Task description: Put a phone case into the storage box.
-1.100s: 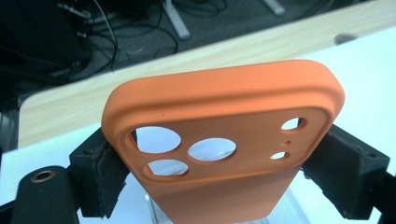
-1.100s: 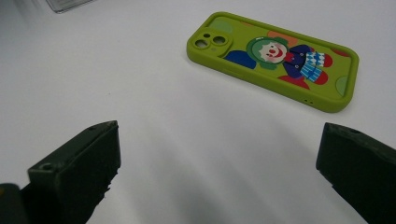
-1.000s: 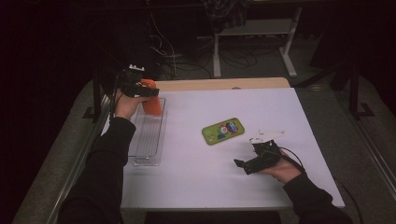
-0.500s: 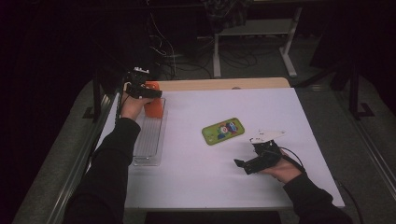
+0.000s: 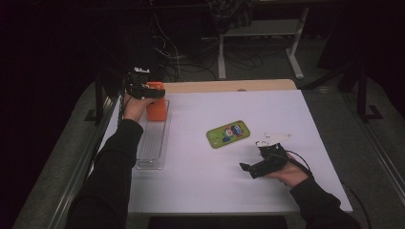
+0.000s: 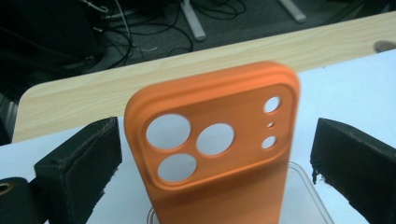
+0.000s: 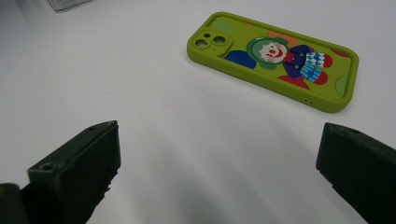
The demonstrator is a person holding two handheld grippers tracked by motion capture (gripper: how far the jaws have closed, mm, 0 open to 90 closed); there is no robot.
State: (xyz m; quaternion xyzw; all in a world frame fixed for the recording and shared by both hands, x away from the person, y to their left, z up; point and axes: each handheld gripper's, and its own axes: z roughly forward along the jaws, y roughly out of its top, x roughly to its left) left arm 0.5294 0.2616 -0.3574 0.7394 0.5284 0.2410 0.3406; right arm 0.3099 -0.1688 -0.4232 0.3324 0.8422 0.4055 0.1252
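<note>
An orange phone case [image 5: 155, 109] stands upright at the far end of a clear slotted tray [image 5: 152, 145] on the left of the table. In the left gripper view the orange case [image 6: 219, 154] rises between the two jaws with its camera holes facing me. My left gripper [image 5: 153, 92] is open, one jaw on each side of the case, with a small gap on the right. A green phone case [image 5: 229, 134] with a clown picture lies flat mid-table. My right gripper [image 5: 251, 168] rests open near the front right, pointing at the green case [image 7: 275, 58].
A white sheet [image 5: 229, 191] covers the table, and a wooden strip [image 5: 229, 86] runs along its far edge. Cables and a metal stand [image 5: 258, 43] sit on the dark floor beyond. A white scrap [image 5: 273, 138] lies beside the right hand.
My left gripper has shifted slightly right and closer over the top of the orange case. The right gripper and the green case have stayed put.
</note>
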